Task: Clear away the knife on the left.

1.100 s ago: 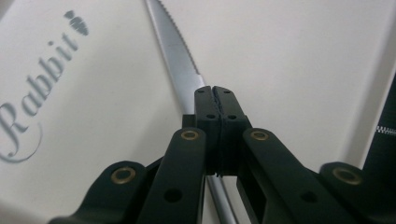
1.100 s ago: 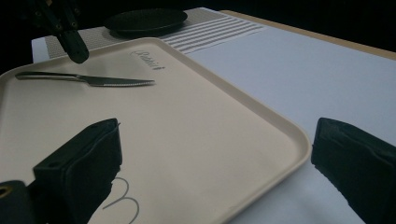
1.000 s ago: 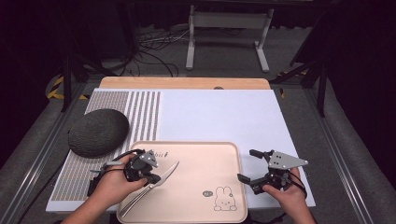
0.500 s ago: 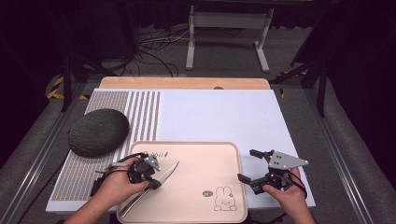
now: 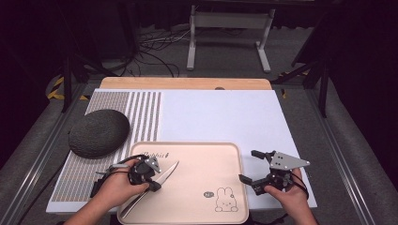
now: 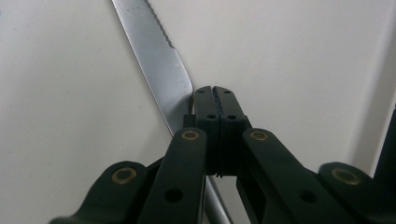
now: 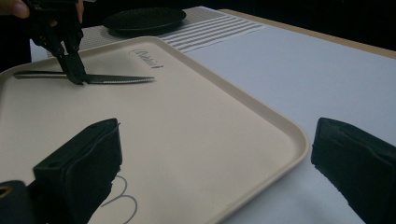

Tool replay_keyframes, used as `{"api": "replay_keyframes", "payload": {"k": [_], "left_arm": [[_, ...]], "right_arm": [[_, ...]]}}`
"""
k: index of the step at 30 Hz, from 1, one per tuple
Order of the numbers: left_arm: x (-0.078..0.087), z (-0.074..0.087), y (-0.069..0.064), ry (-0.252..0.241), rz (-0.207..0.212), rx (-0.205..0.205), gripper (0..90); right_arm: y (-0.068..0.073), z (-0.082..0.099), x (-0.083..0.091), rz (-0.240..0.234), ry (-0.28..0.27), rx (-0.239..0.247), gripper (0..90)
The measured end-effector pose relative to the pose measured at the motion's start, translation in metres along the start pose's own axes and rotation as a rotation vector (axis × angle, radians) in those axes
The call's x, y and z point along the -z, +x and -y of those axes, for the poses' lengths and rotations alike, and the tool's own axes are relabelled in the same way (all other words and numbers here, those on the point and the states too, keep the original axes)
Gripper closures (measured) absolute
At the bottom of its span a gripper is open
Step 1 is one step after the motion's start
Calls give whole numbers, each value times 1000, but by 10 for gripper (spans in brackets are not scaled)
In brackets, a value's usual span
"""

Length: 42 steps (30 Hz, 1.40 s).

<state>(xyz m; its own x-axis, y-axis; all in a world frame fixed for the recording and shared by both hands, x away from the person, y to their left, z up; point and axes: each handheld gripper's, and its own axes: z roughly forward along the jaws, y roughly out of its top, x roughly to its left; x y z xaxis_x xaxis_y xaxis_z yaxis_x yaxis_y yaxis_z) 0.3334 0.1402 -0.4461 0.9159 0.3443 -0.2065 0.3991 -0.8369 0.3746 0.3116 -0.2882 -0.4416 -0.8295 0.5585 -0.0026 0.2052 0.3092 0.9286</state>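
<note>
A serrated table knife (image 5: 165, 171) lies slantwise on the left part of a beige tray (image 5: 187, 145) printed with a rabbit. My left gripper (image 5: 153, 185) is shut, its tips down on the knife's blade near the handle. In the left gripper view the closed pads of my left gripper (image 6: 215, 93) meet flush, and the knife (image 6: 159, 65) passes under them rather than between them. My right gripper (image 5: 249, 166) stands open just off the tray's right edge, with nothing between its fingers. In the right gripper view my right gripper (image 7: 215, 156) faces across the tray (image 7: 280, 122) toward the knife (image 7: 121, 79) and the left gripper (image 7: 77, 78).
A dark grey rounded lump (image 5: 99, 132) sits on the striped left part of the mat (image 5: 141, 112). Beyond the tray stretches the white mat (image 5: 220, 117), then the wooden table edge (image 5: 187, 83). Cables and a metal stand lie on the floor behind.
The left hand has shifted slightly on the tray with its gripper staying shut at the knife. The right gripper has not moved.
</note>
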Motion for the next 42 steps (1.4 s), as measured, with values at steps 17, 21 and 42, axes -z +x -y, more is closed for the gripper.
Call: {"api": "replay_keyframes", "payload": {"k": [17, 21, 42], "left_arm": [[11, 19, 10, -8, -41, 59, 900], [12, 23, 12, -13, -48, 73, 900], [19, 38, 18, -29, -73, 123, 900]], "right_arm": [[-1, 1, 0, 4, 3, -3, 28], [-1, 1, 0, 4, 4, -1, 28], [-1, 1, 0, 4, 3, -2, 29]]}}
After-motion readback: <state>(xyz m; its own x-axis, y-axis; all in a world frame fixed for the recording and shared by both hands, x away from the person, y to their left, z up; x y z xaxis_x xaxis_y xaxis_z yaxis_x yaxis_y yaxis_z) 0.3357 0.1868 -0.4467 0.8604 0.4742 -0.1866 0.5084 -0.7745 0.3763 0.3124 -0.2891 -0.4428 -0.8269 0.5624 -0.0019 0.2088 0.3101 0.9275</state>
